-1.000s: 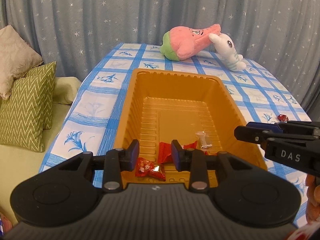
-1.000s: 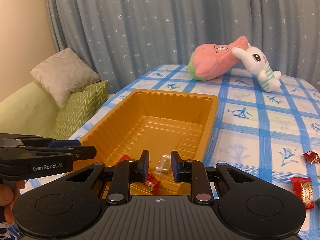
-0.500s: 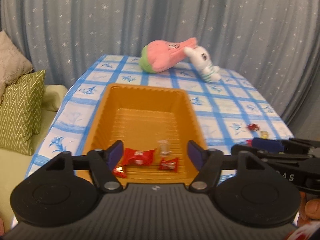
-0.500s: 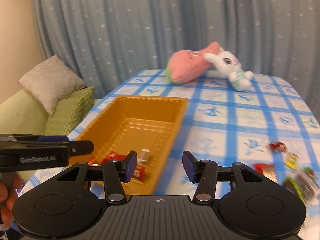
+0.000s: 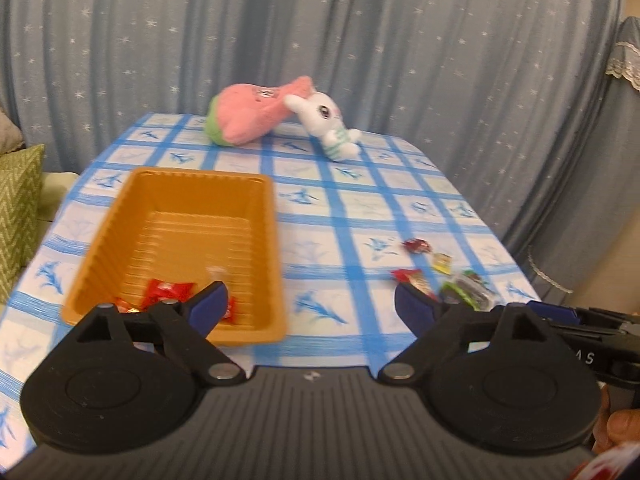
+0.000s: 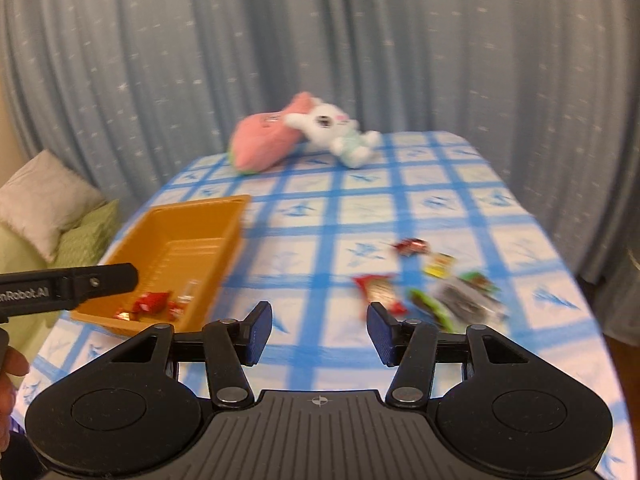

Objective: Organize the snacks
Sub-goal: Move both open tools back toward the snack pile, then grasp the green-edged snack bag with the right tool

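The left gripper (image 5: 310, 304) jaws were opening, nothing between them; the orange tray (image 5: 120, 216) lay beyond-left. The right gripper (image 6: 318, 332) jaws stood apart, empty, loose snacks (image 6: 440, 284) beyond-right.

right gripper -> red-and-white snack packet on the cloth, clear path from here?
Probably yes. The right gripper is empty with jaws apart, and the red-and-white packet lies just past its fingertips on open tablecloth. A green packet beside it might get nudged.
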Tool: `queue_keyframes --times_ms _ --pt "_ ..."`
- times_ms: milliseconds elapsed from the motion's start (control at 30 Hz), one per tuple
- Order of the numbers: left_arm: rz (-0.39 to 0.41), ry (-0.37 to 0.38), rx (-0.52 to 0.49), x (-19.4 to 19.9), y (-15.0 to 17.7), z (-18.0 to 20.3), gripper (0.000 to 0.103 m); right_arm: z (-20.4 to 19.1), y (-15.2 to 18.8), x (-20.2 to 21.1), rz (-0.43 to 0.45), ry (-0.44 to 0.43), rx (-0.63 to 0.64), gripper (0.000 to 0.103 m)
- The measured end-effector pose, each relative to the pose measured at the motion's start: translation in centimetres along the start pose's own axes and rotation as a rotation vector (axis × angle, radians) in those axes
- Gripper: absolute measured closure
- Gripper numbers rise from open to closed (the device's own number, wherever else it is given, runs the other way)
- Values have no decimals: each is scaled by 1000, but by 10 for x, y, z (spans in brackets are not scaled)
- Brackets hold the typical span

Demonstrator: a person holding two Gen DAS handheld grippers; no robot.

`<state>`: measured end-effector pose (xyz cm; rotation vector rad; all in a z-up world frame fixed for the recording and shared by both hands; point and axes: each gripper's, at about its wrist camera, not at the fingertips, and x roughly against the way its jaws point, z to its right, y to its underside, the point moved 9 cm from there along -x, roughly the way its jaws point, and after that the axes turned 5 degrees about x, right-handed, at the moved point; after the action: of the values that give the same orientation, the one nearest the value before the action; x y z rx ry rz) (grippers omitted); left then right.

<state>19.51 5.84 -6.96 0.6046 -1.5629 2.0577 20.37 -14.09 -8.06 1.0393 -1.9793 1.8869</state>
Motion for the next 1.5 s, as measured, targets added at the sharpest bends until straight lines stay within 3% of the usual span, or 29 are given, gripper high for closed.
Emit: queue_keyframes --times_ms 267,567,933,1267,1500 --pt "-38 45 -39 -7 21 49 11 61 15 32 1 94 -73 50" --pt "-85 37 -51 -39 39 70 11 98 24 26 -16 103 -107 50" --pt "-125 25 -97 -90 47 78 11 100 28 -22 -30 67 0 50" --pt "-145 25 -129 -130 46 78 11 98 40 -82 -101 47 119 51" --pt "-125 4 -155 -141 45 79 11 96 45 -108 -133 61 164 62"
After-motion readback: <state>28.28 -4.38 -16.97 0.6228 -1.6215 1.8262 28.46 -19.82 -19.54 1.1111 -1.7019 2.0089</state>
